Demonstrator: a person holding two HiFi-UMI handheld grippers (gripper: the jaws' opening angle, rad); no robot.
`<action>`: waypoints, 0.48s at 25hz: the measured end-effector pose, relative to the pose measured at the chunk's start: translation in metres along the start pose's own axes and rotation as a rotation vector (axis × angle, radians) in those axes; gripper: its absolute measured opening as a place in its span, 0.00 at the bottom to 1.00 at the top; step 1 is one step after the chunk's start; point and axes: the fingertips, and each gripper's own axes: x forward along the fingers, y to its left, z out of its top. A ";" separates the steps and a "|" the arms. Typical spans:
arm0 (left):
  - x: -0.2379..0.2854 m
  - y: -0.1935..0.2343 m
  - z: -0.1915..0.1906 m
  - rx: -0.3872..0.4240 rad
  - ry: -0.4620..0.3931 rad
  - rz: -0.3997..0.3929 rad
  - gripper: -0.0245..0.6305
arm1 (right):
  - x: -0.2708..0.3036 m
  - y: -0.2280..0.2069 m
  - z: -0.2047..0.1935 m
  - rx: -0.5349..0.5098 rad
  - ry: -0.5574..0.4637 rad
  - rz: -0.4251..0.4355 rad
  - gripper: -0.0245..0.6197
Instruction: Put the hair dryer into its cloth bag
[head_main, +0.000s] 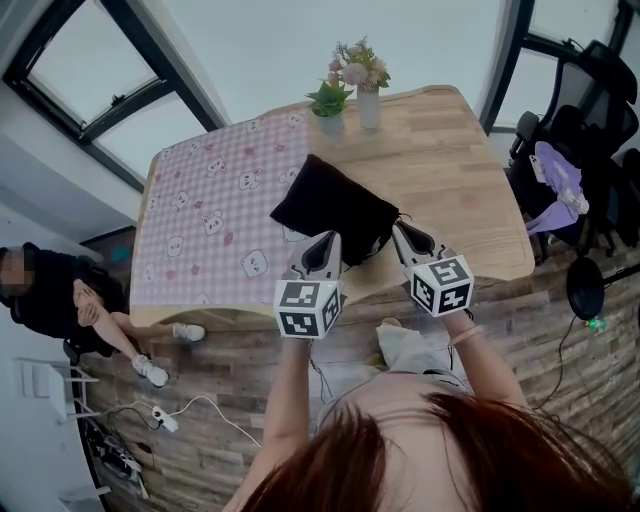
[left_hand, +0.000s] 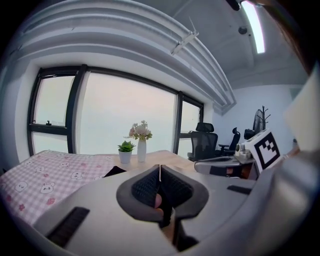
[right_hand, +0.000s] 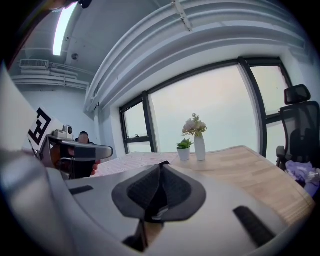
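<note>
Reddish hair (head_main: 430, 460) fills the bottom edge; beyond it the left tongs (head_main: 329, 238) and right tongs (head_main: 398, 228), both closed, meet the near rim of a bulging black cloth bag (head_main: 335, 200) on the worktop (head_main: 450, 170), probably steadying its mouth; the hair dryer is unseen, likely inside.

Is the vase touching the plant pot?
Apart. The right gripper view shows a clear gap between the vase and the pot; they stand side by side.

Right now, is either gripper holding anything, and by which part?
Both hold the black bag by its near edge: the left gripper pinches the left end, the right gripper the right end.
</note>
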 end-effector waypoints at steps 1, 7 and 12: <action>-0.003 -0.001 0.002 0.009 -0.005 0.001 0.06 | -0.003 0.002 0.002 -0.003 -0.007 -0.003 0.07; -0.025 -0.011 0.012 0.062 -0.029 0.002 0.06 | -0.026 0.013 0.015 -0.021 -0.044 -0.026 0.04; -0.045 -0.016 0.020 0.082 -0.059 0.024 0.06 | -0.044 0.024 0.024 -0.053 -0.073 -0.037 0.04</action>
